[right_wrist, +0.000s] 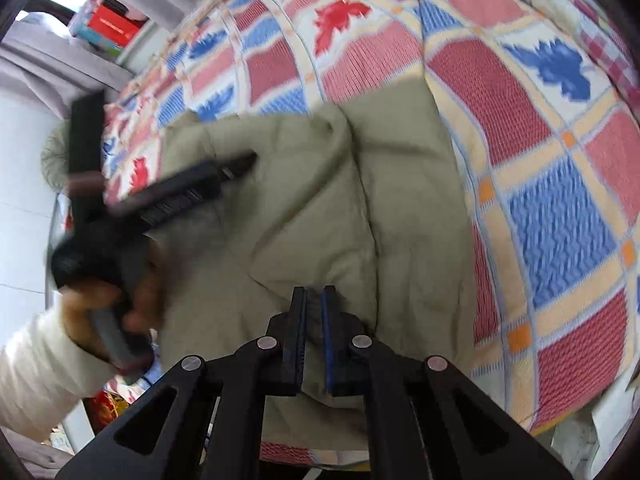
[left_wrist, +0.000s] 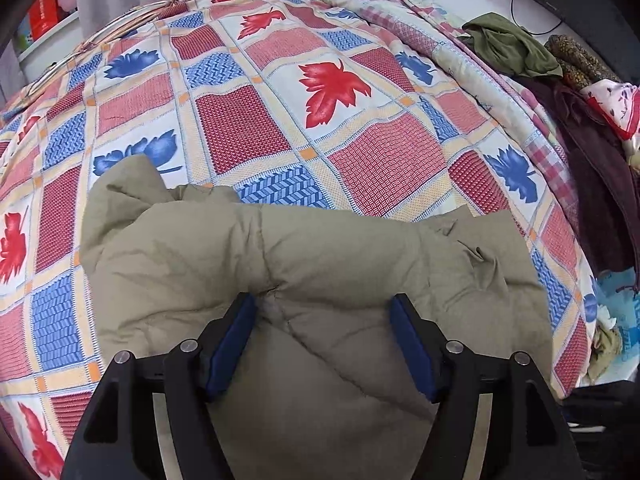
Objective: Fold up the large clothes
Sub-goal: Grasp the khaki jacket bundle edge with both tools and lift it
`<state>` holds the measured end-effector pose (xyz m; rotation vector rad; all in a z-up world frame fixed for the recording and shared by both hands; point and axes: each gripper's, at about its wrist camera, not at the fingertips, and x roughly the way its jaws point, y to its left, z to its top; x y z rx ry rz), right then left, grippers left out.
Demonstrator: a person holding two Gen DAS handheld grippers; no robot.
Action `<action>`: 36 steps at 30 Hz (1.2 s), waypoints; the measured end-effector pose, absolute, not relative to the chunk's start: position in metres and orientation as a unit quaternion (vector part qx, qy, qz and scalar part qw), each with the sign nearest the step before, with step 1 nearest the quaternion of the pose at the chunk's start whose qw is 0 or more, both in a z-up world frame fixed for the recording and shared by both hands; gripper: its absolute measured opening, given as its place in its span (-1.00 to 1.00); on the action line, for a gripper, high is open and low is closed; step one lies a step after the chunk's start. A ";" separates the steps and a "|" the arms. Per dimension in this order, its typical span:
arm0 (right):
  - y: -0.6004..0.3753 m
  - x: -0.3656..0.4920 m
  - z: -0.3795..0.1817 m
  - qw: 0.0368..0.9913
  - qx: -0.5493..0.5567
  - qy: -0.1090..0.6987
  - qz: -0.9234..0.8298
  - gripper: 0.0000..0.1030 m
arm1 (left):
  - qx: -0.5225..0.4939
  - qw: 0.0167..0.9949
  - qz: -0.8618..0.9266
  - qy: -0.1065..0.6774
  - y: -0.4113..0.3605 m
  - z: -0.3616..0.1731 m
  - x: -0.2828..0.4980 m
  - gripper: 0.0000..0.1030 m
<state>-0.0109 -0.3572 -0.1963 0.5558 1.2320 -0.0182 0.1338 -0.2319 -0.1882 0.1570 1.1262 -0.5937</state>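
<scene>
The coat (left_wrist: 312,264) lies on the bed cover (left_wrist: 248,120), at six o'clock in the left wrist view. A pile of clothes (left_wrist: 560,80) sits at two o'clock.

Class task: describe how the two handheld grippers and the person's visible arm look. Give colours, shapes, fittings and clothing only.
The left gripper has black angular link arms with triangular cut-outs, round silver pivot pins, and fingers faced with dark blue pads. The right gripper has the same black frame, silver pins and blue-edged fingers. The hand around the left gripper's dark handle comes out of a white quilted sleeve.
</scene>
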 end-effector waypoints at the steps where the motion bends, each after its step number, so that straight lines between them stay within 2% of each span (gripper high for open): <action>1: -0.356 -0.013 -0.202 0.779 0.259 0.571 -0.011 -0.89 | 0.075 0.803 -0.276 0.523 -0.227 -0.182 0.131 0.38; 6: -0.349 -0.006 -0.218 0.786 0.226 0.575 -0.024 -0.90 | 0.067 0.813 -0.254 0.520 -0.186 -0.157 0.116 0.39; 7: -0.349 -0.004 -0.220 0.788 0.218 0.575 -0.024 -0.90 | 0.065 0.812 -0.246 0.526 -0.176 -0.156 0.113 0.64; 8: -0.349 -0.003 -0.222 0.790 0.213 0.575 -0.024 -0.91 | 0.061 0.813 -0.237 0.529 -0.167 -0.155 0.110 0.97; 17: -0.355 -0.004 -0.229 0.786 0.233 0.572 -0.030 -0.91 | 0.023 0.799 -0.181 0.572 -0.116 -0.171 0.084 0.99; 19: -0.356 -0.006 -0.222 0.783 0.244 0.572 -0.029 -0.81 | 0.017 0.795 -0.177 0.580 -0.114 -0.173 0.081 0.99; 24: -0.354 -0.014 -0.194 0.790 0.241 0.563 -0.026 -0.77 | 0.018 0.792 -0.173 0.585 -0.117 -0.173 0.075 0.99; 25: -0.355 -0.017 -0.188 0.792 0.238 0.561 -0.027 -0.63 | 0.017 0.791 -0.172 0.587 -0.118 -0.173 0.076 0.99; 26: -0.356 -0.020 -0.182 0.795 0.235 0.558 -0.031 -0.35 | 0.015 0.790 -0.170 0.589 -0.118 -0.174 0.075 0.99; 27: -0.358 -0.023 -0.177 0.798 0.232 0.556 -0.035 -0.16 | 0.013 0.789 -0.168 0.590 -0.118 -0.174 0.075 0.99; 28: -0.361 -0.025 -0.173 0.800 0.230 0.553 -0.040 0.14 | 0.011 0.788 -0.166 0.592 -0.118 -0.175 0.074 0.99; 33: -0.385 -0.034 -0.161 0.807 0.235 0.538 -0.068 0.25 | 0.008 0.785 -0.156 0.600 -0.117 -0.180 0.073 0.99; 36: -0.400 -0.035 -0.164 0.805 0.245 0.536 -0.076 0.50 | 0.007 0.782 -0.157 0.603 -0.117 -0.185 0.071 0.99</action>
